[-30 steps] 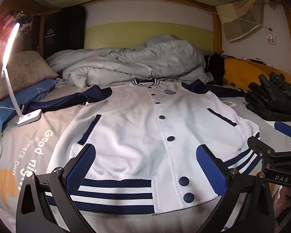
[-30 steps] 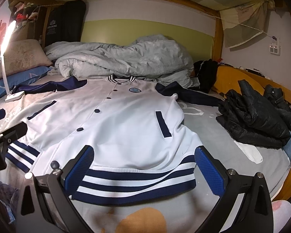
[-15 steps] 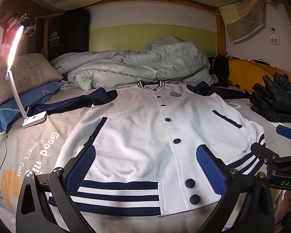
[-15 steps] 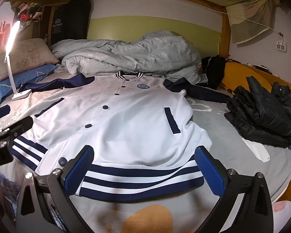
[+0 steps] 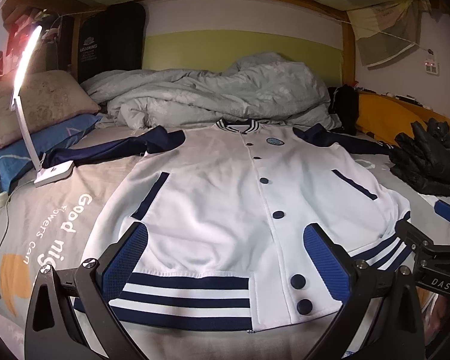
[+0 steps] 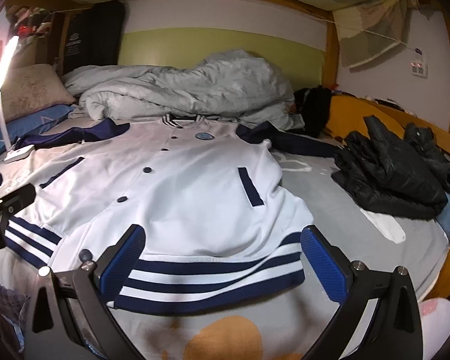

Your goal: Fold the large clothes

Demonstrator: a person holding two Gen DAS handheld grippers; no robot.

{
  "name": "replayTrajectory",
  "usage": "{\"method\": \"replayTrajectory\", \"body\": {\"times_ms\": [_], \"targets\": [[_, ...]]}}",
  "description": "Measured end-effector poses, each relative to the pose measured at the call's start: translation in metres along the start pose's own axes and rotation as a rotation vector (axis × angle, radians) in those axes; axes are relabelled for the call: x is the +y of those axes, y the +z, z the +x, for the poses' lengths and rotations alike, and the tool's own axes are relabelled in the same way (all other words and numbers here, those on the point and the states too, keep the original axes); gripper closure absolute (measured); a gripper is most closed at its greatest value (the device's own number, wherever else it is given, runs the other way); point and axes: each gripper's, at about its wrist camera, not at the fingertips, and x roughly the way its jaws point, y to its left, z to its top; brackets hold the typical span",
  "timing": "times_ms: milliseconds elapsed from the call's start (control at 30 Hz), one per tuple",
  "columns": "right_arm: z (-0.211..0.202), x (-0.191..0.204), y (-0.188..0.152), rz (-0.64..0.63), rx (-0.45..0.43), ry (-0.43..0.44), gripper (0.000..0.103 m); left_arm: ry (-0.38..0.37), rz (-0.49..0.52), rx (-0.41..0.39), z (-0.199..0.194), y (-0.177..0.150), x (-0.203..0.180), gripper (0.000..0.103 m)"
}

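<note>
Your white varsity jacket with navy sleeves and striped hem (image 5: 225,210) lies flat and buttoned across the middle of the bed (image 5: 45,225), hem at the near edge. Over the last second both views have drawn back and risen slightly; nothing is folded yet. Left tongs (image 5: 225,258) and right tongs (image 6: 222,258) gape wide and empty above the hem.

- My only light source is the bar lamp (image 5: 25,60) at far left; it blows out into white glare with a reddish halo.
- The white jacket (image 5: 225,198) reads bright, while corners and walls stay dim.
- Fisheye bending curves the bed frame (image 6: 330,42), and dark vignetting cuts the edges.
- The right wrist view looks slightly softer.
</note>
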Motion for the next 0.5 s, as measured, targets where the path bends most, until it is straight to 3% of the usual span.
{"method": "replayTrajectory", "body": {"times_ms": [333,500], "targets": [[0.011,-0.015,-0.002,0.102,0.064,0.049,0.000,0.008,0.037,-0.017,-0.001,0.001,-0.004,0.000],[0.008,-0.014,-0.001,0.089,0.043,0.017,0.000,-0.005,0.050,-0.019,-0.002,0.001,-0.008,0.000]]}}
